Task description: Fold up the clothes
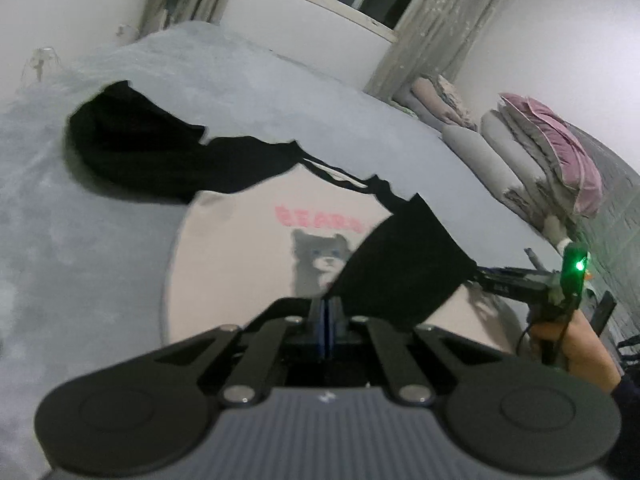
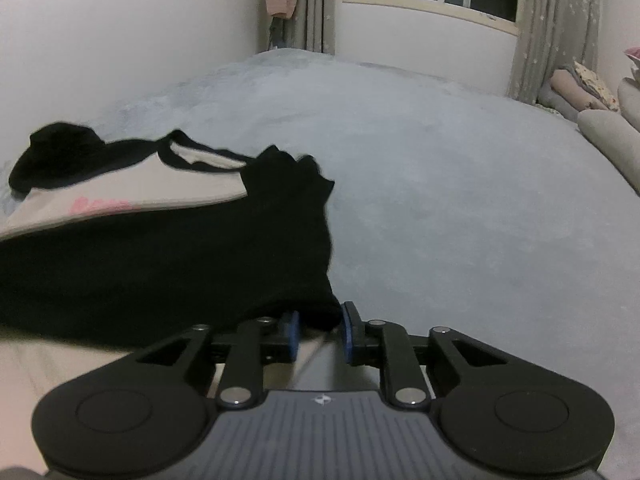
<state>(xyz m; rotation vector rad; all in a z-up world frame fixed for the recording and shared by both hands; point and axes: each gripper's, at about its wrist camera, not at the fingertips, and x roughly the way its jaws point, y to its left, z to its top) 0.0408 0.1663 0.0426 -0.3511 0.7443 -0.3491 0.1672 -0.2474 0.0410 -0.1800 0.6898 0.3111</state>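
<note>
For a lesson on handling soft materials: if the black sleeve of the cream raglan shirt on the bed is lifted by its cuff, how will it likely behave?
The black sleeve will probably hang limp: it already drapes in soft folds over the cream raglan shirt. It seems light, a thin layer. The plush grey bed cover may drag on it rather than let it slide.

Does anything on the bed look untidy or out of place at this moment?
Yes. The shirt lies unevenly on the bed: its far black sleeve is bunched in a heap, and the near black sleeve is folded across the printed front.
</note>
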